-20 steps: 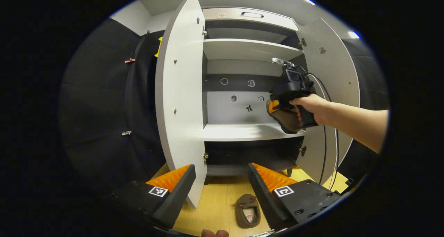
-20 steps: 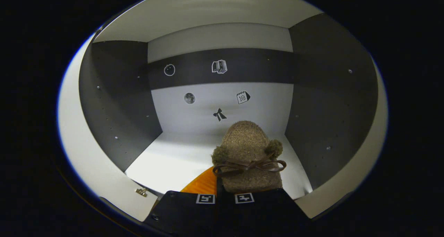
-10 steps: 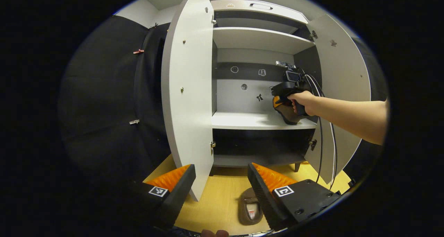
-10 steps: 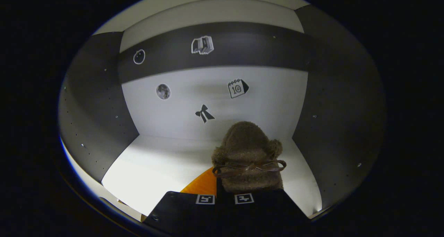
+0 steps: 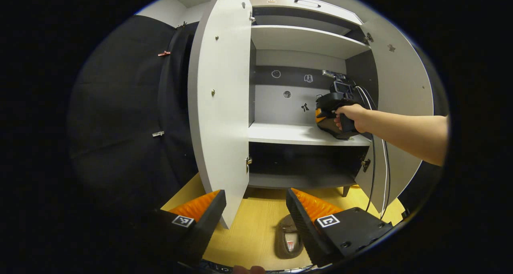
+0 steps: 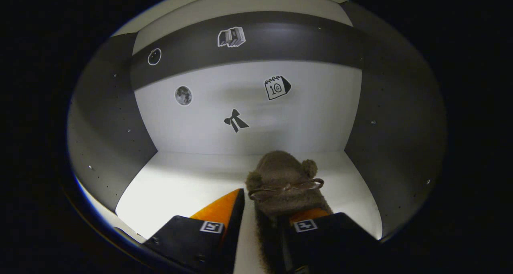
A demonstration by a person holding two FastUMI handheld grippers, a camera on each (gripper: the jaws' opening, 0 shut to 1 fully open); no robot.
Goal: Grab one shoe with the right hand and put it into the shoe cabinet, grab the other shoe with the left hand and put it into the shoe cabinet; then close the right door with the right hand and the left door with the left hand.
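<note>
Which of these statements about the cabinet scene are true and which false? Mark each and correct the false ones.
1. Both cabinet doors are open. True.
2. The right gripper is clamped shut on a shoe. False: its fingers are apart, with the shoe on the shelf between them.
3. A second shoe lies on the floor. True.
4. The left gripper holds that second shoe. False: it is open and empty above it.
5. The shoe on the shelf has a bow. True.
</note>
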